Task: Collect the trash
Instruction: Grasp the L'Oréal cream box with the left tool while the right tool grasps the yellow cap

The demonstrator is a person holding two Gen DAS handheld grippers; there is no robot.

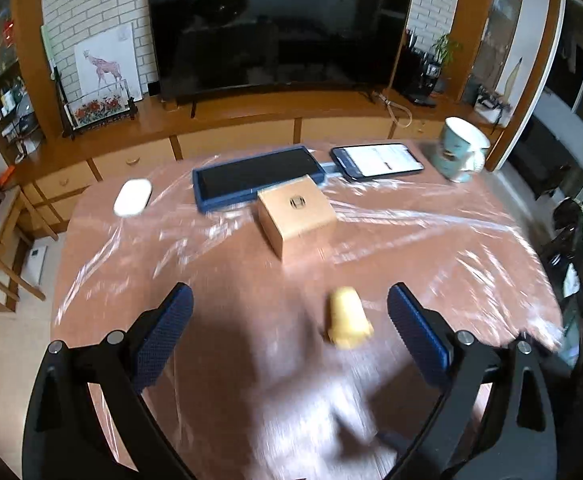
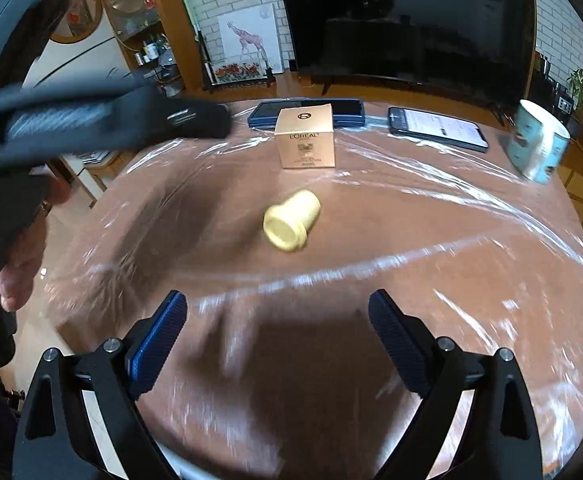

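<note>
Both grippers empty, jaws spread: left gripper, right gripper; yellow cap lies tipped, lower centre of left view, nearer right finger; risk: round cap rolls on slick plastic film; L'Oréal box upper centre; mug upper right.

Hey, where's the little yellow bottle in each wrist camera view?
Left wrist: yellow bottle low, right of centre, between the open left gripper fingers.
Right wrist: centre, lying on its side ahead of the open right gripper.
Shared landmark: tan box behind it.
</note>
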